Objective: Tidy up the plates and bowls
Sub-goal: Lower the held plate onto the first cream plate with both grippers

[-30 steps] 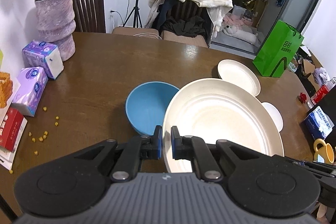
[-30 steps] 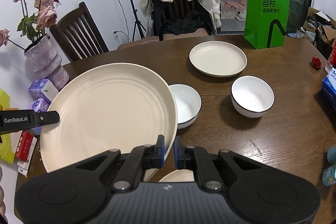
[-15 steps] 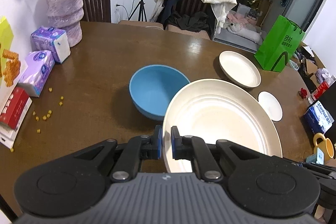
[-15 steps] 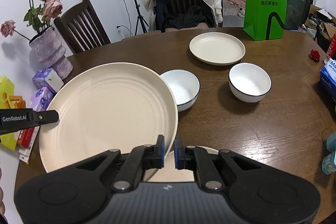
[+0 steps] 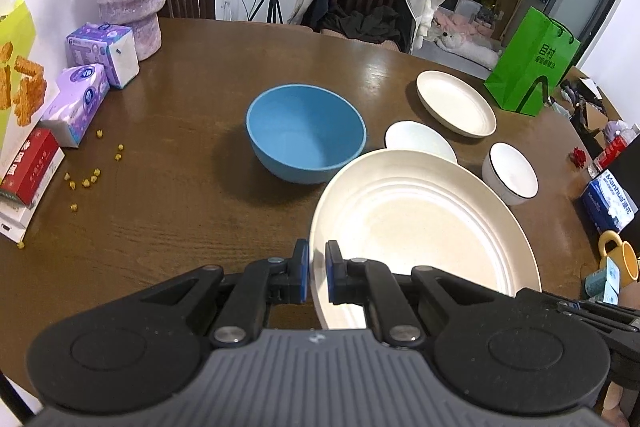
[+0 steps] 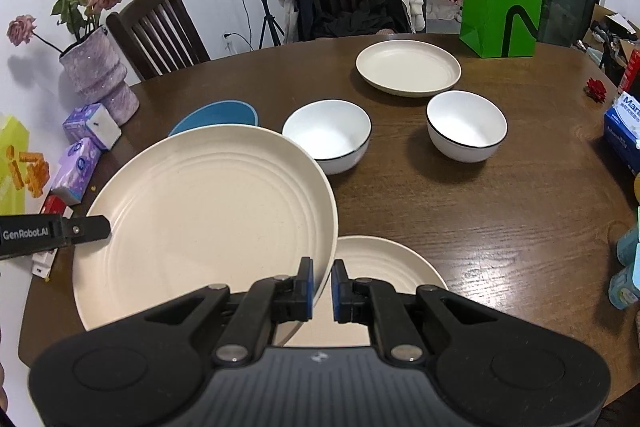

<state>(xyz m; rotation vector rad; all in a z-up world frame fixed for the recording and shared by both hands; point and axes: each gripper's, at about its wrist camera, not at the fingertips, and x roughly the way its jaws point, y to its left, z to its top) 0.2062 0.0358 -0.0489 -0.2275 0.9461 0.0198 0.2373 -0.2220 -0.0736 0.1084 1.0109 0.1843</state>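
Both grippers, left (image 5: 317,277) and right (image 6: 322,291), clamp 1 large plate (image 6: 208,215); lower level, centred over the near plate (image 6: 384,263).

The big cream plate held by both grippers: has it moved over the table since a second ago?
Yes. The big cream plate has pulled back toward the near edge: it now overlaps a cream plate lying on the table, and the white bowl it partly covered is nearly clear.

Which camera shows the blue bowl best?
The left wrist view: the whole blue bowl sits in plain sight. In the right wrist view, only a sliver of it peeks above the big plate.
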